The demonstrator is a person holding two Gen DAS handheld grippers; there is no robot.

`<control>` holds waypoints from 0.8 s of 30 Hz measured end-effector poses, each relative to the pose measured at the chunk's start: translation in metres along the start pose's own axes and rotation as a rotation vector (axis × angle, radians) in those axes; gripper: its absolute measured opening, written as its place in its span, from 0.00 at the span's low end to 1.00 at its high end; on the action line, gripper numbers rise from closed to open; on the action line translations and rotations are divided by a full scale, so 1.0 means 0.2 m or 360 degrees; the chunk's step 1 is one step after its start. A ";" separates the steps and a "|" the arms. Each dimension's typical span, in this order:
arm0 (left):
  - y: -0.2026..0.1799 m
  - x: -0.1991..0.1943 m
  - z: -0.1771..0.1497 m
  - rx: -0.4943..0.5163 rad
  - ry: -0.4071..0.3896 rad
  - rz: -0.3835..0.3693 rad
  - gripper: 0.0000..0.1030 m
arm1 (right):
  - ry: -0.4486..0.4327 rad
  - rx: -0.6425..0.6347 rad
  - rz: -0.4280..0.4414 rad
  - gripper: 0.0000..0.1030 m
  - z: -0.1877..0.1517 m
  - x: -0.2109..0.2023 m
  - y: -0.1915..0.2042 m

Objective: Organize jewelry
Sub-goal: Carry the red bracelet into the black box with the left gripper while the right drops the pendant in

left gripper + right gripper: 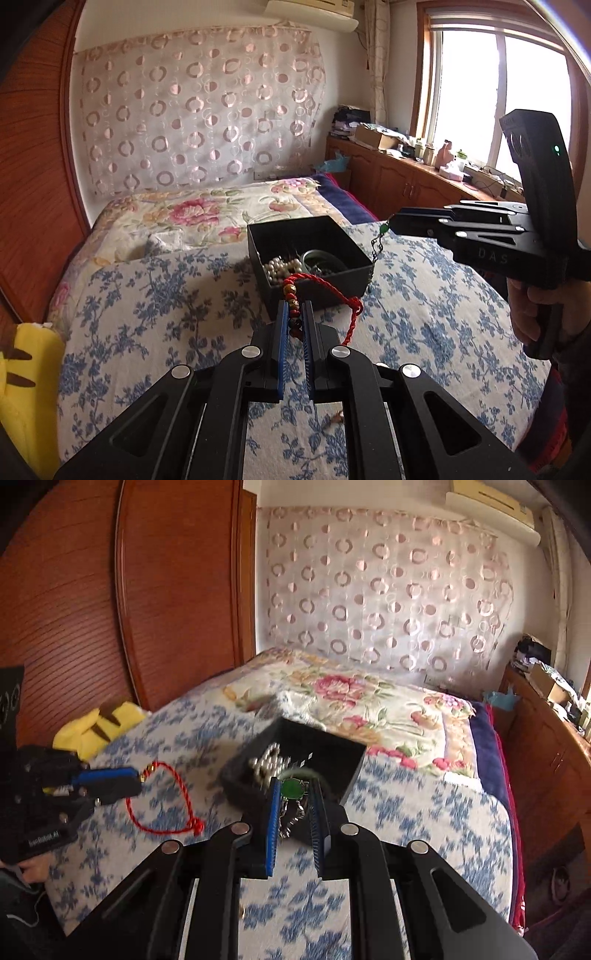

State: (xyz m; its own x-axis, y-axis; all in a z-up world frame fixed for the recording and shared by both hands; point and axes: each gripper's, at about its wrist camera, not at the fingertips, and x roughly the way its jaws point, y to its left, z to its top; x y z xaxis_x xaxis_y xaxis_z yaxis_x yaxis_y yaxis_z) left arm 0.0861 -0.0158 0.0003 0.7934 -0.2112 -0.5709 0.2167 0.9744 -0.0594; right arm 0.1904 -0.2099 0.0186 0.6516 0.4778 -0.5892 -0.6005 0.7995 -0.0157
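Your left tool (pixel 294 314) clamped red braided cord bracelet (pixel 325 291); right tool (pixel 294 794) clamped green-stone metal chain (pixel 293 805) near open black square box (pixel 343 242). Risk: dangling ends snagged box rim.

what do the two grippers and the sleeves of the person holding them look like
Both are matte black plastic. The left gripper and right gripper have blue ribbed pads on their fingers and round silver pivot bolts on slotted black arms. The right one shows a green indicator light on its upright handle and raised lettering. The right-hand sleeve is dark with red.
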 end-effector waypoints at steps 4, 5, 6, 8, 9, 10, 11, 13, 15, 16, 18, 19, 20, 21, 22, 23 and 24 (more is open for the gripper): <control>0.02 0.02 0.05 0.0002 -0.0008 0.0007 0.06 | -0.0011 0.0004 -0.0038 0.16 0.08 0.04 -0.03; 0.02 0.03 0.06 0.0002 -0.0011 0.0008 0.06 | -0.0008 0.0012 -0.0044 0.16 0.10 0.06 -0.04; 0.02 0.04 0.07 0.0002 -0.0012 0.0008 0.06 | -0.0006 0.0019 -0.0049 0.16 0.11 0.08 -0.05; 0.02 0.06 0.10 0.0001 -0.0015 0.0002 0.06 | 0.0008 0.0023 -0.0054 0.17 0.12 0.12 -0.06; 0.02 0.06 0.11 -0.0002 -0.0014 -0.0005 0.06 | 0.0024 0.0019 -0.0056 0.17 0.13 0.15 -0.06; 0.02 0.07 0.13 -0.0005 -0.0015 -0.0008 0.06 | 0.0036 0.0019 -0.0058 0.17 0.13 0.17 -0.07; 0.02 0.08 0.14 -0.0008 -0.0018 -0.0010 0.06 | 0.0059 0.0020 -0.0059 0.17 0.13 0.20 -0.07; 0.02 0.09 0.16 -0.0013 -0.0021 -0.0016 0.06 | 0.0106 0.0023 -0.0057 0.18 0.11 0.25 -0.08; 0.02 0.11 0.18 -0.0015 -0.0019 -0.0024 0.06 | 0.0148 0.0034 -0.0082 0.18 0.09 0.29 -0.09; 0.02 0.13 0.19 -0.0013 -0.0017 -0.0022 0.06 | 0.0154 0.0036 -0.0085 0.18 0.08 0.29 -0.09; 0.02 0.17 0.21 -0.0007 -0.0004 -0.0012 0.06 | 0.0156 0.0033 -0.0084 0.18 0.05 0.30 -0.10; 0.02 0.19 0.22 -0.0012 0.0007 -0.0015 0.06 | 0.0160 0.0037 -0.0082 0.18 0.05 0.30 -0.10; 0.02 0.21 0.23 -0.0023 0.0017 -0.0028 0.06 | 0.0166 0.0042 -0.0084 0.18 0.04 0.29 -0.11; 0.02 0.23 0.24 -0.0031 0.0021 -0.0037 0.06 | 0.0167 0.0042 -0.0089 0.18 0.03 0.29 -0.12; 0.02 0.24 0.25 -0.0034 0.0019 -0.0038 0.06 | 0.0169 0.0041 -0.0093 0.18 0.02 0.28 -0.12; 0.02 0.25 0.25 -0.0033 0.0016 -0.0037 0.06 | 0.0173 0.0039 -0.0097 0.19 0.01 0.27 -0.13; 0.02 0.27 0.26 -0.0031 0.0014 -0.0032 0.06 | 0.0176 0.0038 -0.0101 0.19 0.00 0.26 -0.13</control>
State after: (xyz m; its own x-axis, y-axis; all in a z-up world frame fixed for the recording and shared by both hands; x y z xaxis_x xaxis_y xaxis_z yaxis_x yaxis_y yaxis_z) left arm 0.1597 -0.0278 0.0125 0.7838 -0.2301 -0.5768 0.2215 0.9713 -0.0866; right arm 0.2401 -0.2065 -0.0121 0.6318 0.3841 -0.6732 -0.5476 0.8359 -0.0370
